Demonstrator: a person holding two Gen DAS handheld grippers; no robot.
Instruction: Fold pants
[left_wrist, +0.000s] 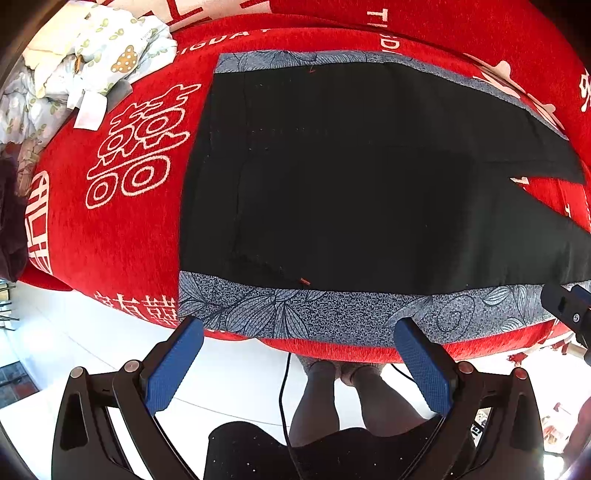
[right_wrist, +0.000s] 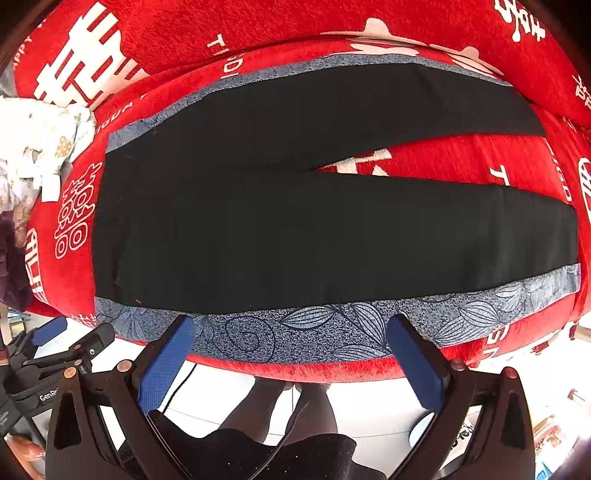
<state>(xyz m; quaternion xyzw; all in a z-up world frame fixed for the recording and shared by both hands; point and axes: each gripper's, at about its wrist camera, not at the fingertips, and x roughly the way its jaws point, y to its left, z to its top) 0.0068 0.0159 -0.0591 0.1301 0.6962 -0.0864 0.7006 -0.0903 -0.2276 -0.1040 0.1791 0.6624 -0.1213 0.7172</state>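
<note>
Black pants (left_wrist: 351, 177) with a grey-blue floral stripe along each outer side lie spread flat on a red bed cover (left_wrist: 122, 243), waistband to the left, both legs running right and apart. They also show in the right wrist view (right_wrist: 295, 229). My left gripper (left_wrist: 299, 325) is open and empty, just above the near floral stripe by the waist end. My right gripper (right_wrist: 291, 321) is open and empty, above the near stripe further along the leg. The right gripper's tip shows at the left view's right edge (left_wrist: 569, 306).
A floral quilt (left_wrist: 85, 55) is bunched at the bed's far left. The red cover (right_wrist: 443, 158) shows between the two legs. White floor tiles (left_wrist: 229, 376), a black cable and the person's legs (left_wrist: 351, 398) lie below the bed's near edge.
</note>
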